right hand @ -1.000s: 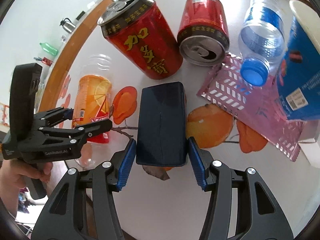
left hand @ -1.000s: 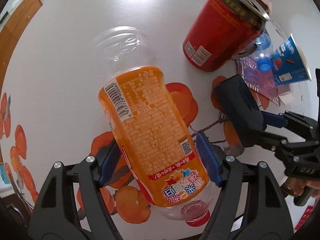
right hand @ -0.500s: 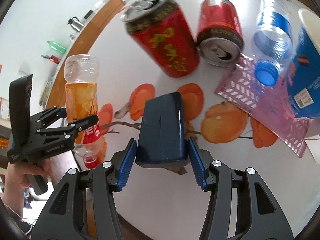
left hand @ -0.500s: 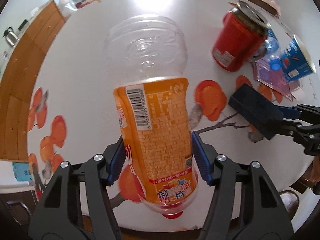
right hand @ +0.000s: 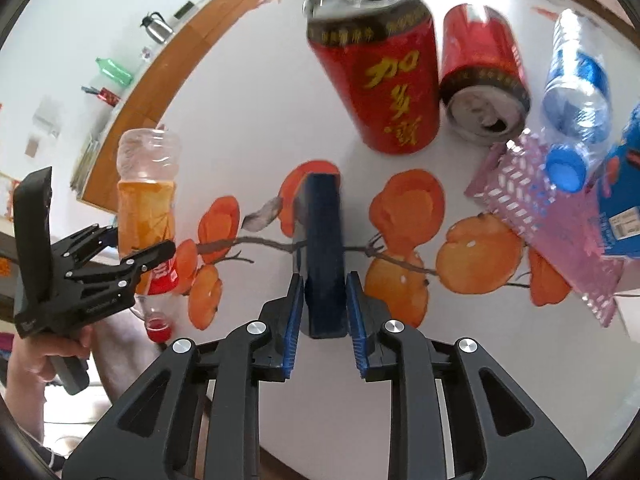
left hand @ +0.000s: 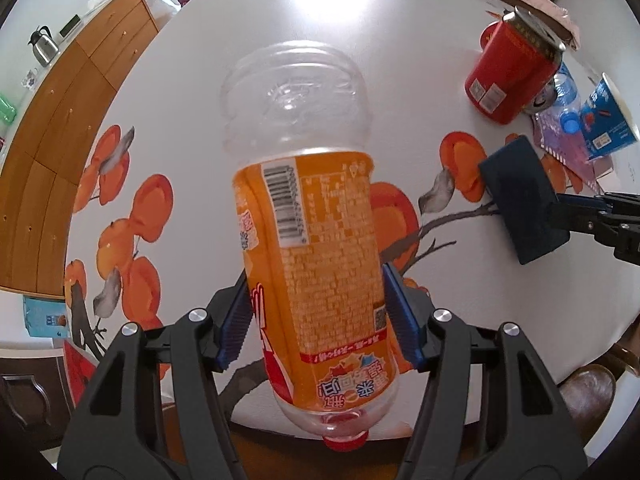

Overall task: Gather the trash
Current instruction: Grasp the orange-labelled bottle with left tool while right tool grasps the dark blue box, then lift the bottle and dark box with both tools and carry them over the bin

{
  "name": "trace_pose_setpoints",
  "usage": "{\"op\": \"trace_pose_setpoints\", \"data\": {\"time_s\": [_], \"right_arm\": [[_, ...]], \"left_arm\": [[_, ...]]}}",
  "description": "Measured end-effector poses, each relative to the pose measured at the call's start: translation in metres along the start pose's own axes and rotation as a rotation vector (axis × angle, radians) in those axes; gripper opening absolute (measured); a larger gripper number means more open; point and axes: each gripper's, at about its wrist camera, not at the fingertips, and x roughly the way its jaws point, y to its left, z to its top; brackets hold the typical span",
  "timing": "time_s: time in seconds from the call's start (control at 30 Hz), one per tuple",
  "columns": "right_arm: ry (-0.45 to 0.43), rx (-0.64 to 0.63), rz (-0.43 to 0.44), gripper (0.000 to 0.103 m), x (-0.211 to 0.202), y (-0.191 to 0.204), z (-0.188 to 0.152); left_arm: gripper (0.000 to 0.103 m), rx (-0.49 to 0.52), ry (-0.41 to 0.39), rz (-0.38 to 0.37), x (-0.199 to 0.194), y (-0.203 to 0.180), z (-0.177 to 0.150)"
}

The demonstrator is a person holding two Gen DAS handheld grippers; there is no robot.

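Note:
My left gripper [left hand: 320, 320] is shut on an empty plastic bottle with an orange label [left hand: 316, 248], red cap toward me, held above the table; it also shows in the right wrist view [right hand: 146, 208]. My right gripper [right hand: 323, 320] is shut on a dark blue flat box [right hand: 323, 248], held edge-on above the table; the box also shows in the left wrist view [left hand: 524, 204]. An upright red can [right hand: 376, 76], a lying red can [right hand: 484, 80], a blue-capped water bottle [right hand: 576, 92], a pink wrapper [right hand: 552, 216] and a blue paper cup [right hand: 620, 208] stay on the table.
The round white table [left hand: 200, 92] has an orange fruit print. A wooden sideboard [left hand: 60, 128] with a kettle stands beyond its left edge. A chair seat [left hand: 588, 396] is at the near right. A pink-topped object [left hand: 528, 4] sits behind the cans.
Both grippers have lifted and drawn back from the table with their objects. The blue box has turned from flat to edge-on in the right gripper.

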Motion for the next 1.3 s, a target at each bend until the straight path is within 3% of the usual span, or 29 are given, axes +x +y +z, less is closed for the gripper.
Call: {"op": "trace_pose_setpoints", "data": {"time_s": [0.1, 0.17, 0.3, 0.43, 0.57, 0.7, 0.77, 0.8, 1.1, 1.3], "right_arm": [[0.007, 0.016, -0.004, 0.035, 0.009, 0.000, 0.003], [-0.001, 0.029, -0.024, 0.052, 0.013, 0.000, 0.004], [0.001, 0.066, -0.029, 0.056, 0.022, -0.001, 0.007], [-0.006, 0.095, -0.084, 0.073, 0.030, 0.008, 0.013], [0.001, 0.049, -0.139, 0.077, 0.043, 0.033, 0.018], [-0.024, -0.037, -0.229, 0.074, 0.054, 0.054, 0.019], [-0.033, -0.080, -0.308, 0.057, 0.057, 0.060, 0.021], [-0.033, -0.086, -0.316, 0.053, 0.058, 0.061, 0.021], [-0.044, 0.079, -0.123, 0.053, 0.040, 0.037, 0.023], [-0.065, 0.073, -0.086, 0.053, 0.027, 0.047, 0.026]], "left_arm": [[0.058, 0.009, 0.004, 0.008, -0.001, -0.001, 0.003], [0.058, 0.016, 0.014, 0.018, 0.004, -0.004, 0.005], [0.058, 0.017, 0.027, 0.030, 0.012, -0.008, 0.003], [0.057, 0.013, 0.027, 0.030, 0.011, -0.013, 0.004], [0.057, 0.022, 0.020, 0.046, 0.010, -0.012, 0.000], [0.057, 0.018, 0.015, 0.048, 0.011, -0.011, -0.009], [0.057, 0.019, 0.010, 0.047, 0.012, -0.011, -0.012], [0.056, 0.019, 0.007, 0.047, 0.012, -0.011, -0.013], [0.056, -0.008, -0.004, 0.036, 0.010, -0.003, -0.026], [0.056, -0.038, -0.029, 0.046, -0.002, 0.009, -0.037]]}}
